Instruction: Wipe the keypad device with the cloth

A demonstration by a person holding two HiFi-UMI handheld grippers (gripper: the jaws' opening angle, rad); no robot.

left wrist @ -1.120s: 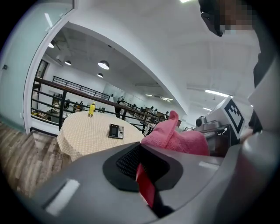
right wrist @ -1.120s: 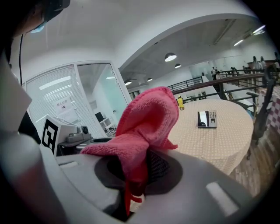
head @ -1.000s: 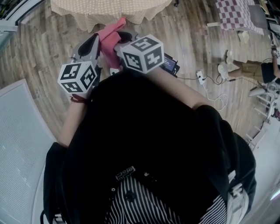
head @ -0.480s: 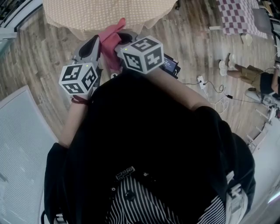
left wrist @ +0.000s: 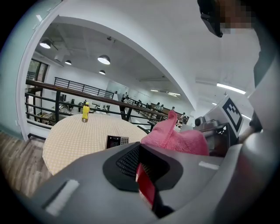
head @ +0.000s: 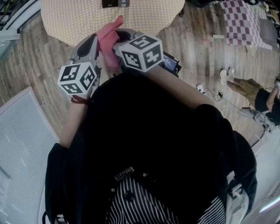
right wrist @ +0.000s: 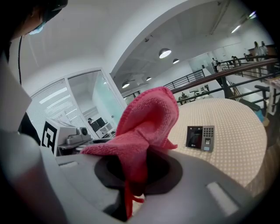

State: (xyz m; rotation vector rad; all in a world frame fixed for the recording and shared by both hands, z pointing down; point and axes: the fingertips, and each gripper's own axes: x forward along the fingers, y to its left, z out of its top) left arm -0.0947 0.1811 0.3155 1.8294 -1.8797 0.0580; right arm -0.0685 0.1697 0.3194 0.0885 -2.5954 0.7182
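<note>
The keypad device [head: 116, 3] lies flat on a round table with a beige dotted cover [head: 74, 19], at the top edge of the head view. It also shows ahead as a dark keypad device [left wrist: 117, 141] [right wrist: 200, 138] in both gripper views. My right gripper [right wrist: 135, 173] is shut on a pink cloth [right wrist: 144, 127], which stands up in a fold above its jaws. My left gripper [left wrist: 141, 166] is shut, with a thin red strip in the seam. The pink cloth [head: 109, 39] sits between the left gripper [head: 89, 43] and the right gripper [head: 121, 37], held short of the table's near edge.
A yellow bottle [left wrist: 85, 112] stands at the table's far side. A white slatted panel [head: 22, 144] lies at my left. On the wooden floor to the right are a power strip with cables [head: 202, 89], a checkered cloth [head: 240, 22] and a seated person [head: 258, 96].
The table has slid further into the head view and the keypad device now shows at its top edge. Both grippers keep the same pose with the cloth.
</note>
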